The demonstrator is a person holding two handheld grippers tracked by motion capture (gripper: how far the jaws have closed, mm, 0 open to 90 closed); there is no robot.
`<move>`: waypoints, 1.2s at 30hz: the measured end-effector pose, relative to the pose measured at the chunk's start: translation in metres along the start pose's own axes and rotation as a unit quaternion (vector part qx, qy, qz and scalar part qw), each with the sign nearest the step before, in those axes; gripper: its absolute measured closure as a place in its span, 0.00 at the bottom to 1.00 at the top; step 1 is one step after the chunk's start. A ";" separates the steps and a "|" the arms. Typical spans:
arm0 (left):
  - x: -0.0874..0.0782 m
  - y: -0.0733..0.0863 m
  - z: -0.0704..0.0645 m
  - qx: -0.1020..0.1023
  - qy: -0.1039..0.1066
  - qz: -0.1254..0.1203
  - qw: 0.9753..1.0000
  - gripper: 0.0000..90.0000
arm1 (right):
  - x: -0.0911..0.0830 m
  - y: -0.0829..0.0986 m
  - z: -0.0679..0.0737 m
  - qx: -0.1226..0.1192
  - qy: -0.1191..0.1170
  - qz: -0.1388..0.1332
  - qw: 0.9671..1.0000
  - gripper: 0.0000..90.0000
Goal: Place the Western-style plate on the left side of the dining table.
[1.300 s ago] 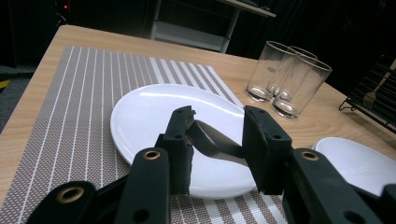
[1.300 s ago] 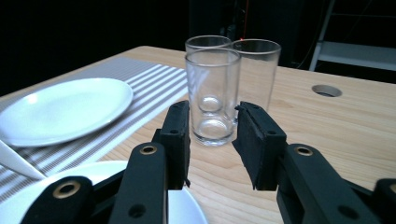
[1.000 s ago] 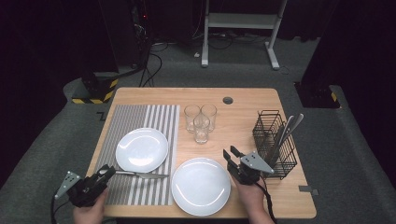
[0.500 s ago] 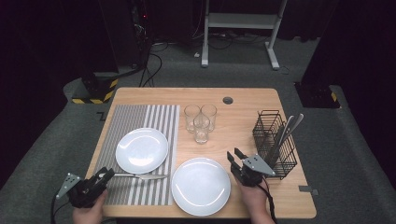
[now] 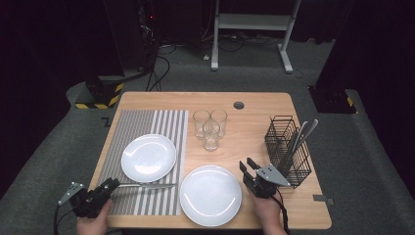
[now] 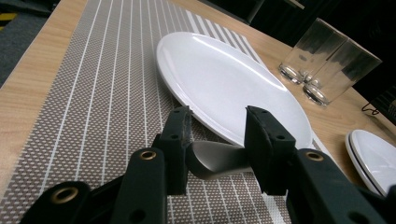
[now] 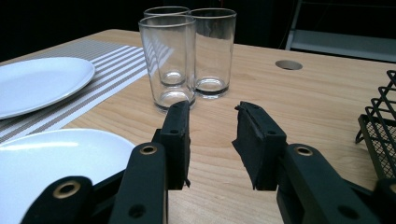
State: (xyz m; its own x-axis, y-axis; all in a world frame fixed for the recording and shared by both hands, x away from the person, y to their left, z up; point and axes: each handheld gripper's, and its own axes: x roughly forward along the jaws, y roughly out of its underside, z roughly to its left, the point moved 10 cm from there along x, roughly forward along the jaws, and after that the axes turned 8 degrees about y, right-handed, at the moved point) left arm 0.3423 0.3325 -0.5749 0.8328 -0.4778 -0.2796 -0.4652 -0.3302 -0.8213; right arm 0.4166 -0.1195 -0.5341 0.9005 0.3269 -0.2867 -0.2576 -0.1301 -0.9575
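Looks like the table-setting is at the cutlery step: the left tool [image 6: 215, 135] has its jaws around the handle end of a table knife [image 5: 147, 186], which lies flat on the striped placemat [image 5: 147, 127] just on the near side of the smaller white plate [image 6: 224, 88]. In the left gripper view the metal handle sits right between the two jaws, and they seem to be pinching it, though I can't swear the contact is firm on both sides. Next move, I'd guess, is to slide or lift the knife into its spot beside a plate, which means keeping it level so the blade doesn't ride up onto the plate's rim. The right tool [image 5: 250, 169] is empty with its jaws apart, low over the wooden surface [image 5: 254, 105], just right of the bigger plate [image 5: 210, 196] and left of the wire cutlery basket [image 5: 286, 147]. Past that plate, three drinking glasses [image 7: 187, 56] stand bunched together, further back.
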 end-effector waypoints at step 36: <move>-0.002 0.003 0.012 -0.015 -0.052 0.020 0.998 0.75 | 0.000 0.004 0.006 0.003 -0.010 0.003 1.000 0.72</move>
State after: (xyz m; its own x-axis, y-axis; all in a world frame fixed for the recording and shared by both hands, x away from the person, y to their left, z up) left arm 0.3433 0.3420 -0.5824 0.8398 -0.4034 -0.3633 -0.5058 -0.3382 -0.7936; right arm 0.4137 -0.1142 -0.5387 0.8918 0.3448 -0.2928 -0.2652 -0.1260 -0.9559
